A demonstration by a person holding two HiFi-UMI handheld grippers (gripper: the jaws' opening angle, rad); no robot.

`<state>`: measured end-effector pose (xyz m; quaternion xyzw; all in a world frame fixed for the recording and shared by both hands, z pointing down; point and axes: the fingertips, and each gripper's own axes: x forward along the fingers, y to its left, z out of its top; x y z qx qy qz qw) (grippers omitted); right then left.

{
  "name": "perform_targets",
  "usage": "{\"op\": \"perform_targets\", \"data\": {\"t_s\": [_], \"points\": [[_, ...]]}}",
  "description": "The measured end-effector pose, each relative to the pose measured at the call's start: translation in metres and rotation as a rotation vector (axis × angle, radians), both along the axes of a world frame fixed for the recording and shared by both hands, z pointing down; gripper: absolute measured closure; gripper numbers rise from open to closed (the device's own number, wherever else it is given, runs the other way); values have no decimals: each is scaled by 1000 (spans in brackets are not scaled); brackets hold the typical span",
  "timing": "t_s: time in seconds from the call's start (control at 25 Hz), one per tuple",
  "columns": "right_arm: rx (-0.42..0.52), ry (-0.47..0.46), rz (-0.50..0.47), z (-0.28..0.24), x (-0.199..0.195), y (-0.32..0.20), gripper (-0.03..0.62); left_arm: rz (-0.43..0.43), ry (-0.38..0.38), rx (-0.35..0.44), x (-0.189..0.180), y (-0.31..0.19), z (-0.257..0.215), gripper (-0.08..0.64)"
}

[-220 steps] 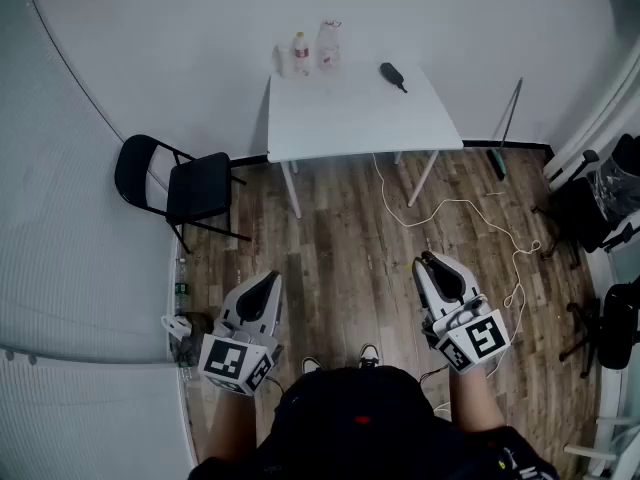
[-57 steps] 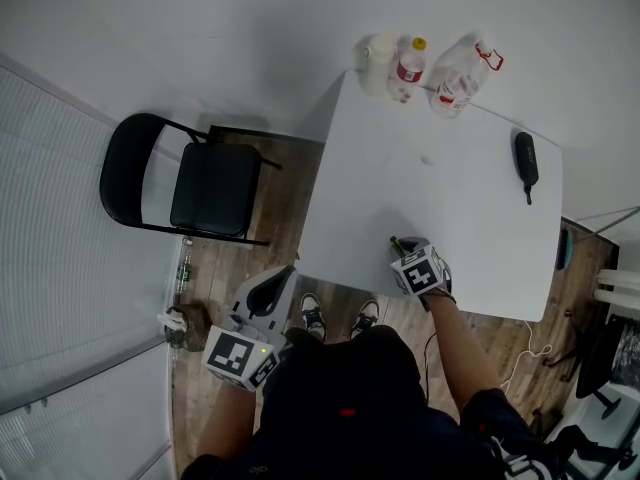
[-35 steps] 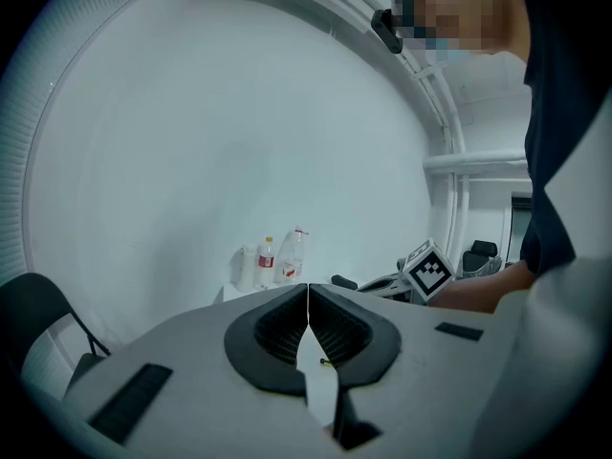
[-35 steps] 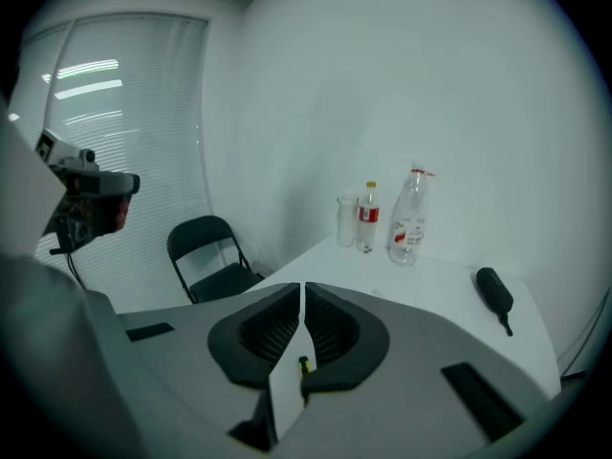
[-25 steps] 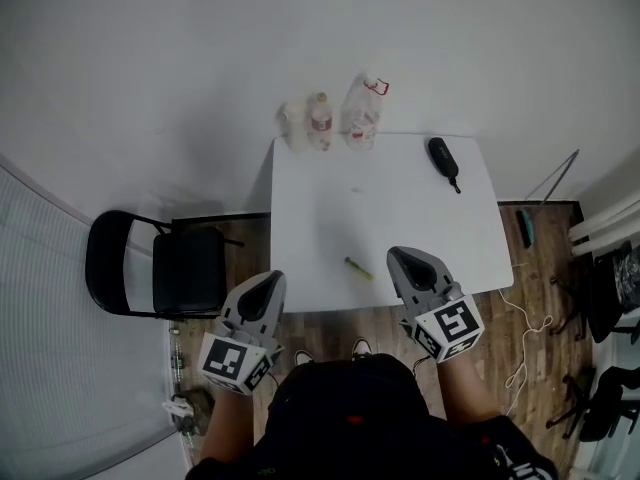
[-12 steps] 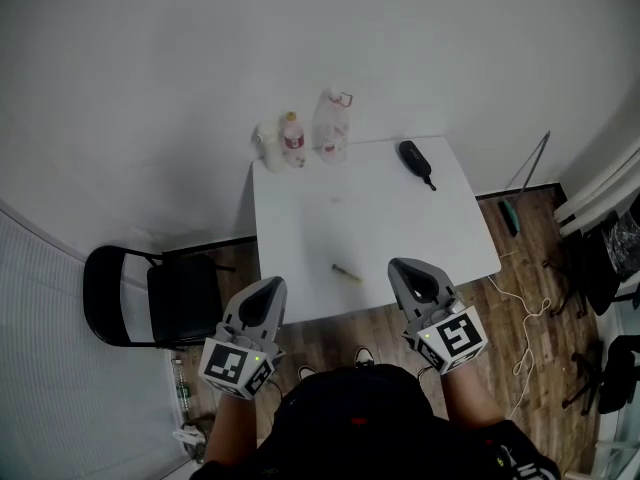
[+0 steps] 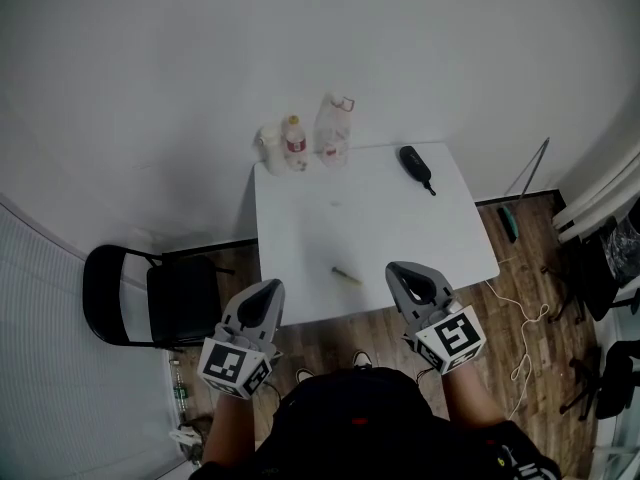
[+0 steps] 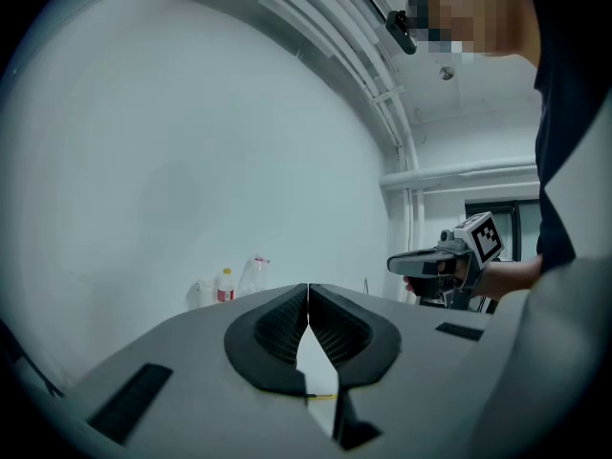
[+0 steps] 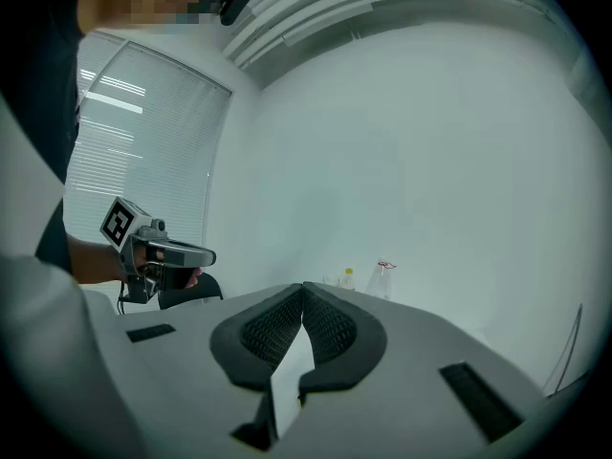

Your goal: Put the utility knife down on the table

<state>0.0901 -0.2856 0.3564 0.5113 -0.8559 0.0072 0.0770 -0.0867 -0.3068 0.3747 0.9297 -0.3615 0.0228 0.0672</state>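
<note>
A small yellowish utility knife (image 7: 347, 275) lies on the white table (image 7: 300, 208), near its front edge. It also shows as a thin yellow sliver (image 8: 323, 397) low between the jaws in the left gripper view. My left gripper (image 7: 262, 296) is held in front of the table's front left corner, jaws closed tip to tip, empty. My right gripper (image 7: 409, 276) hovers over the table's front edge to the right of the knife, apart from it, also shut and empty.
At the table's back edge stand a white cup (image 7: 268, 146) and two bottles (image 7: 296, 140) (image 7: 334, 128). A black handled object (image 7: 415, 166) lies at the back right. A black folding chair (image 7: 150, 293) stands to the left. A white cable (image 7: 522, 328) trails on the wooden floor at right.
The right gripper held the knife at the table's front edge 2.3 s ago; it has since let go and drawn back. Over the last half second almost nothing moves.
</note>
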Motion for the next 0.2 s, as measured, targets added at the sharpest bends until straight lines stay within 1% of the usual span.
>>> {"op": "perform_targets", "data": {"t_s": [0.2], "points": [[0,1,-14,-1,-4,-3,569,2,2,-8,3,1,0,537]]}}
